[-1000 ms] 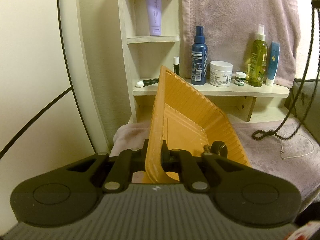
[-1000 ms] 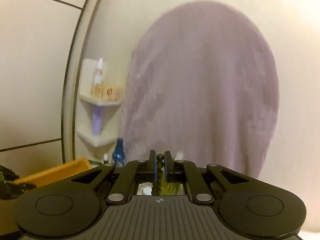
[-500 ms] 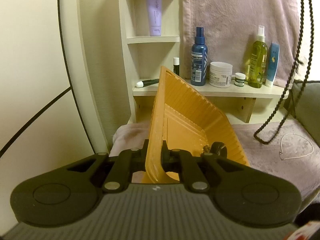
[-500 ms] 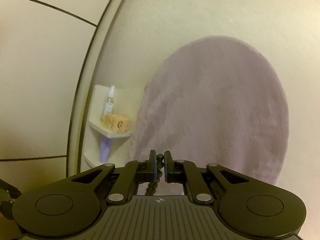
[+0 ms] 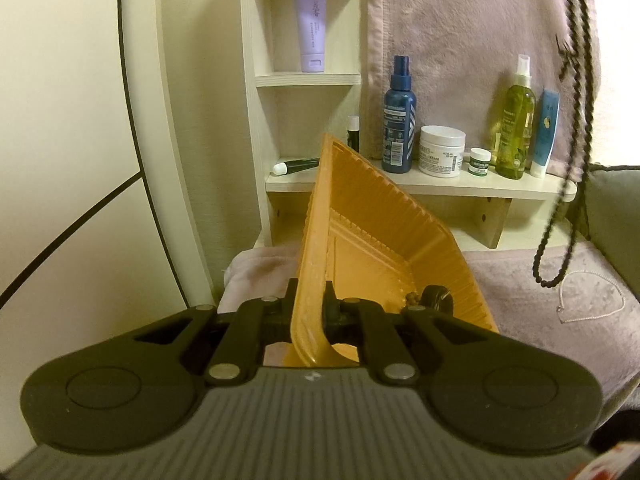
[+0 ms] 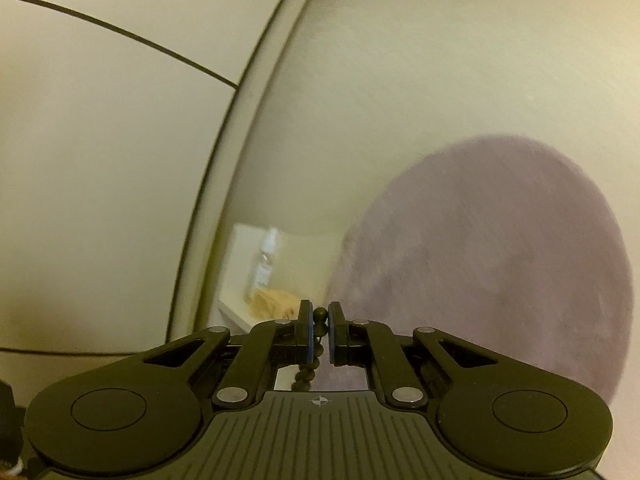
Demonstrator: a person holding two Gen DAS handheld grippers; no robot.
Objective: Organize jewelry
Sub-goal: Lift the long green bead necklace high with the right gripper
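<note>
My left gripper (image 5: 311, 292) is shut on the near rim of an orange ribbed tray (image 5: 384, 248), which it holds tilted above the mauve cloth. A black ring (image 5: 438, 298) and a small brown piece lie in the tray's low corner. My right gripper (image 6: 319, 320) is shut on a black beaded necklace (image 6: 316, 344) and holds it high; in the left wrist view its long loop (image 5: 568, 184) hangs at the right, its bottom just above the cloth. A thin silver chain (image 5: 592, 300) lies on the cloth at the right.
A white shelf unit (image 5: 420, 184) stands behind, with a blue spray bottle (image 5: 398, 120), a white cream jar (image 5: 442, 151), a green bottle (image 5: 516, 128) and tubes. A mauve towel (image 5: 460, 32) hangs behind it. A grey cushion (image 5: 616, 216) is at the right.
My right gripper has risen and tilted up, lifting the beaded necklace off the cloth so that it now hangs free. The left gripper and the tray have stayed still.
</note>
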